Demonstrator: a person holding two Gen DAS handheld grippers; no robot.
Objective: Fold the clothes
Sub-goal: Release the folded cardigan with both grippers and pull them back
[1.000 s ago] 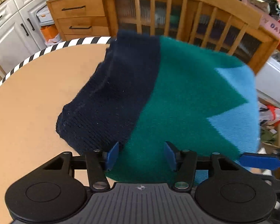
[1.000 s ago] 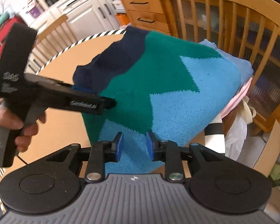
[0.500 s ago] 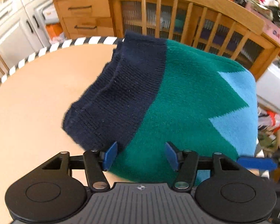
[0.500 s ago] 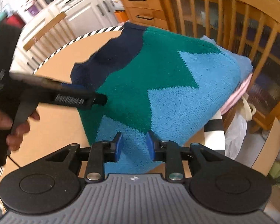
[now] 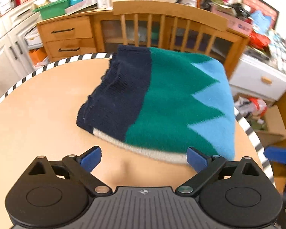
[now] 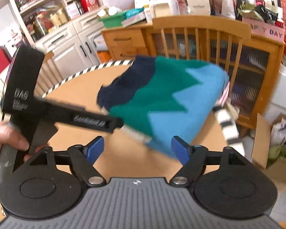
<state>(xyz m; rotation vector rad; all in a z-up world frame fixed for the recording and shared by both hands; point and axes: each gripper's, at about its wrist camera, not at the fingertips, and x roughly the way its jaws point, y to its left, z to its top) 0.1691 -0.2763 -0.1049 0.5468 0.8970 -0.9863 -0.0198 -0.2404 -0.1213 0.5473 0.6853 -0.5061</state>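
Left wrist view gives us one folded knit sweater [image 5: 167,103] lying on the round desk [image 5: 38,118], toward its far right part, with its right side reaching the desk's rim. We count three main colour bands on its fuzzy top face: navy ribbed knit at the left, green in the middle, and light blue at the right, the green and blue meeting in a zigzag of pointed teeth. A thin cream strip runs along the near edge. The navy part shows several stacked layers at its left border. Our left gripper [image 5: 143,157] hangs just short of that near edge, apart from the cloth, its two blue-padded fingers [image 5: 89,158] spread wide with nothing between them. From the right wrist view the same sweater [image 6: 162,103] is blurred; our right gripper [image 6: 138,149] has its two fingers [image 6: 180,149] wide as well, the right one near the light blue corner, though we cannot tell whether it touches. The black body of the left gripper [image 6: 70,114] crosses that view, held by our left hand [image 6: 5,139]. The desk is a smooth tan surface with one black-and-white striped band [image 5: 47,66] round its rim. Behind it stands one wooden chair [image 5: 169,19] with a curved top rail and upright slats, then a wooden cabinet [image 5: 66,38] with two drawers, and white cupboards [image 6: 70,45] to the left.
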